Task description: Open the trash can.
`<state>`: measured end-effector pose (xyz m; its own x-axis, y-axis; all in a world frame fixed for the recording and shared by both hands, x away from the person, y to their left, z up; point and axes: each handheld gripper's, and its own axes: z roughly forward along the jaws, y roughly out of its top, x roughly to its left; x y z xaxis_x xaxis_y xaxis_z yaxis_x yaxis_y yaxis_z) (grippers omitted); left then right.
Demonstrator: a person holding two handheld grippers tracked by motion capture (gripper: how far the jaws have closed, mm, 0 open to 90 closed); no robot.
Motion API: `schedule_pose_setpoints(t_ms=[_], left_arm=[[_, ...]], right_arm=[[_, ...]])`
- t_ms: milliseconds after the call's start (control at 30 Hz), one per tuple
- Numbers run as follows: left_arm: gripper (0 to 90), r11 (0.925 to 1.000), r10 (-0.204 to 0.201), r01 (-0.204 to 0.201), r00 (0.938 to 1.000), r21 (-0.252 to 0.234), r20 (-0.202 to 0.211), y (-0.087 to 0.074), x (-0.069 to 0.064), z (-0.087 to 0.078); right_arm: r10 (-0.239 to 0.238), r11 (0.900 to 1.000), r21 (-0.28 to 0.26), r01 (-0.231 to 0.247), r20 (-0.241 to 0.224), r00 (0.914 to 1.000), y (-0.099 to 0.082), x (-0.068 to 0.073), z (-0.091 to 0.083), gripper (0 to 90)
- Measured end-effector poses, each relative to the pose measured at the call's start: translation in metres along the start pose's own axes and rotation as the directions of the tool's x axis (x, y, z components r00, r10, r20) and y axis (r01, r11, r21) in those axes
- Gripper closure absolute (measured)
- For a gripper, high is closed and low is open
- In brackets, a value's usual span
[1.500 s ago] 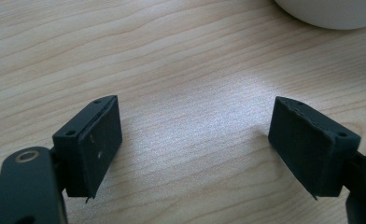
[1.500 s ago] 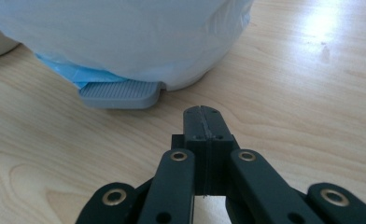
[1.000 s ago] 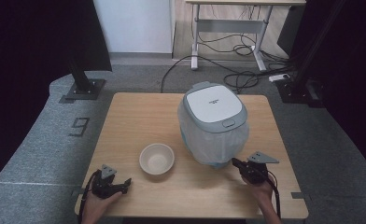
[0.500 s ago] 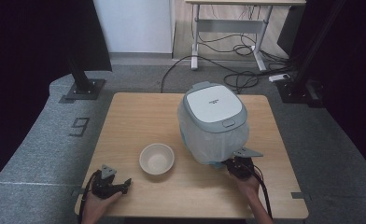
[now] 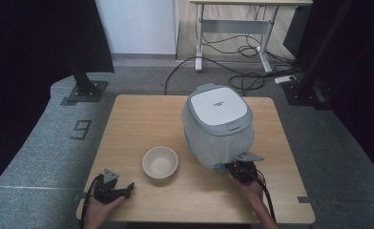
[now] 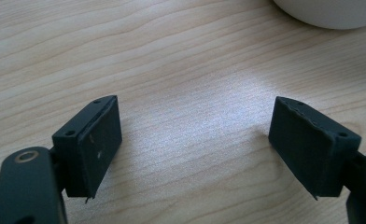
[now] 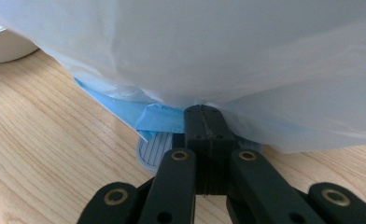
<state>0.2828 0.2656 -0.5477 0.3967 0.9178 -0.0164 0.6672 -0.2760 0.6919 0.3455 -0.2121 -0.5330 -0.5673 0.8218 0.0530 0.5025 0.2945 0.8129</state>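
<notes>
A white and grey rice cooker (image 5: 218, 112) stands on the right half of the wooden table (image 5: 142, 119), wrapped in a thin translucent plastic bag (image 5: 213, 143). My right gripper (image 5: 233, 168) is at the cooker's near lower edge. In the right gripper view its jaws are shut (image 7: 203, 114), tips touching the bag's hem (image 7: 218, 46) above a blue fold (image 7: 120, 100) and a ribbed foot (image 7: 153, 151). Whether film is pinched between them I cannot tell. A cream bowl (image 5: 160, 162) sits left of the cooker. My left gripper (image 5: 125, 189) rests open near the front left corner, nothing between its jaws (image 6: 195, 140).
The bowl's rim (image 6: 326, 11) shows at the top right of the left gripper view, and at the left edge (image 7: 3, 44) of the right gripper view. Beyond the table are a desk frame (image 5: 233, 28), floor cables (image 5: 252, 76) and black stand bases (image 5: 85, 90).
My right gripper has moved left and slightly forward, up against the cooker's base under the bag. The left gripper has stayed where it was.
</notes>
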Motion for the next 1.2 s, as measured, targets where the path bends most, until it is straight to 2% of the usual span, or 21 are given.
schedule_pose_setpoints(t_ms=[233,367,600,1200], left_arm=[[17.2,1.0,-0.001,0.001,1.0,-0.001,-0.001,-0.0003,-0.0003,-0.0002],[17.2,1.0,-0.002,0.002,1.0,-0.001,-0.001,-0.0004,-0.0005,-0.0003],[17.0,1.0,-0.002,0.002,1.0,0.0,-0.001,-0.0003,-0.0005,-0.0003],[17.0,1.0,0.002,-0.002,1.0,0.0,0.002,-0.0005,-0.0005,-0.0005]], right_arm=[[0.038,0.9991,-0.015,-0.039,-0.028,0.9989,-0.0046,-0.0038,-0.0001,89.9],[0.03,0.9995,-0.007,-0.03,-0.021,0.9993,-0.0058,-0.0025,0.0009,89.9],[0.024,0.999,0.04,-0.023,-0.028,0.9993,-0.0094,-0.0029,0.0036,89.9],[0.032,0.9988,0.039,-0.03,-0.038,0.9988,-0.0096,-0.0046,0.004,89.8]])
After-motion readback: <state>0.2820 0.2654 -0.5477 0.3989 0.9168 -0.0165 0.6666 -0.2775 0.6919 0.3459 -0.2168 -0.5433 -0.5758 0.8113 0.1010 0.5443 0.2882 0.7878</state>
